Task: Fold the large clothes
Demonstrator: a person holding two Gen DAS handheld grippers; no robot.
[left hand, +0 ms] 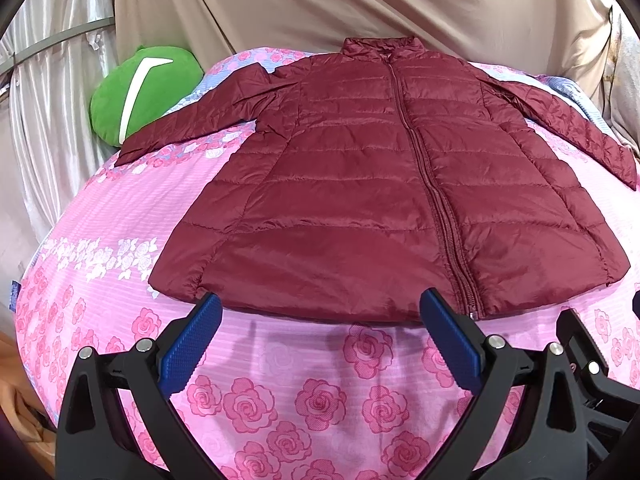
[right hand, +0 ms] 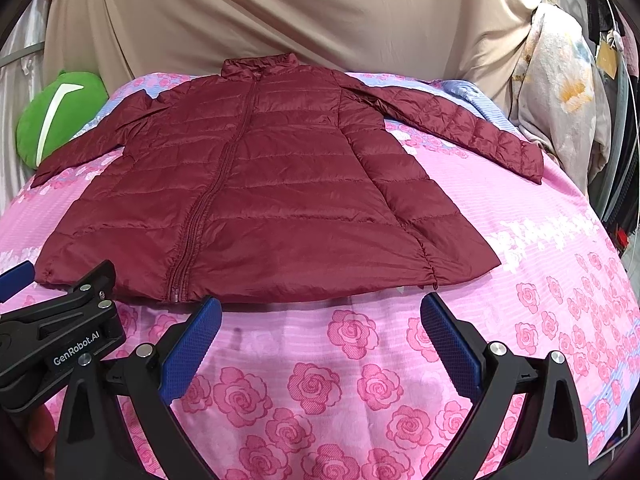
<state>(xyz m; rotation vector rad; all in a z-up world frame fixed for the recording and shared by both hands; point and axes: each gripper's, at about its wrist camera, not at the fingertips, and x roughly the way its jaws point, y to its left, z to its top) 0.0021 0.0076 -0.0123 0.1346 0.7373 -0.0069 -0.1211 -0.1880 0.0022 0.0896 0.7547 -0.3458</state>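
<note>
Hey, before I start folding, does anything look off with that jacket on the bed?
Nothing stands out. The maroon quilted puffer jacket lies flat, zipped, sleeves spread, on the pink rose-print bedspread. Both claws are open, holding nothing.

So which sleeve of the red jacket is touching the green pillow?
The sleeve on the jacket's left side as you look at it. It reaches the green pillow; the other sleeve lies only on the pink bedcover.

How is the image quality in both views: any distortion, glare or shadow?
Left wrist view: strong fisheye bending, dark corners, soft sheen on the jacket, left tool sharp. Right wrist view: same bending, faint tool shadows on the bedspread, right tool sharp, no harsh glare.
</note>
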